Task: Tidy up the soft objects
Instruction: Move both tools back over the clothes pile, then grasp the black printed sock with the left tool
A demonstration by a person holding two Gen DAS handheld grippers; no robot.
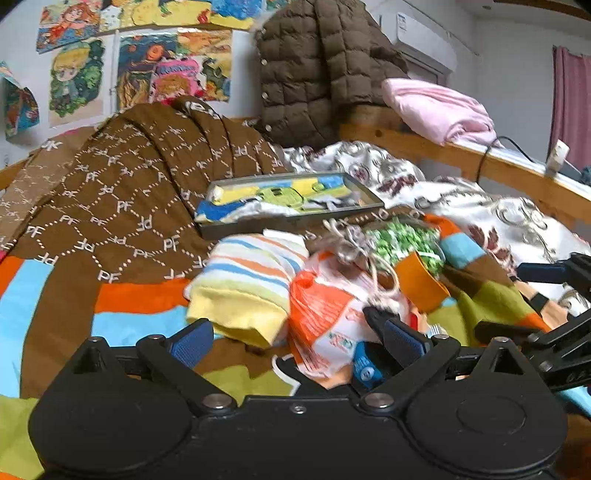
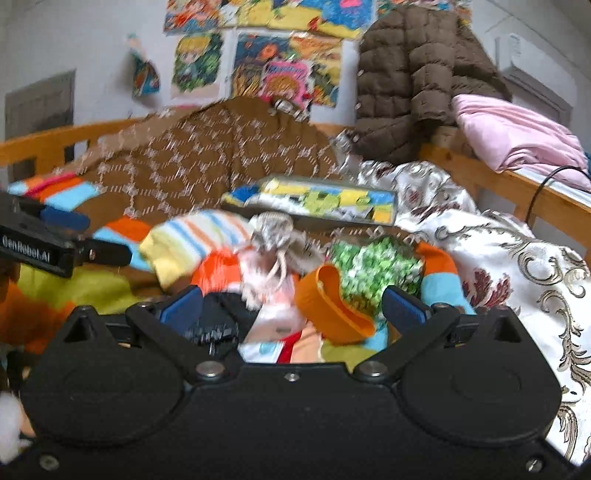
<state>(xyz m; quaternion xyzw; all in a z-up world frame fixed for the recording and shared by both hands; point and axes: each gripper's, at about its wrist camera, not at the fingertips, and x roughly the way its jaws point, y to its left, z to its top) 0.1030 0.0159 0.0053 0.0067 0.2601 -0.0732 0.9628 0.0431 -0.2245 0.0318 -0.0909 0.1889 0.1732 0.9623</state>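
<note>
The striped knit bundle (image 1: 247, 284) lies on the bed at twelve o'clock from the released left gripper (image 1: 295, 336), touching an orange-and-white crinkly bag (image 1: 325, 325). The brown quilt (image 1: 122, 206) repeats "PF". The right gripper (image 2: 291, 306), jaws spread, faces an orange cup (image 2: 332, 306).

Cartoon posters (image 1: 136, 62) above wooden bedrail (image 1: 517, 170)

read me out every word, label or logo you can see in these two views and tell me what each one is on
"PF": repeated white monogram on the brown blanket.
"GenRobot.AI", slightly blurred: white lettering on the left tool's black body.
Printing on the orange and white plastic bag: too blurred to read.
Label on the air conditioner: too small to read.
</note>
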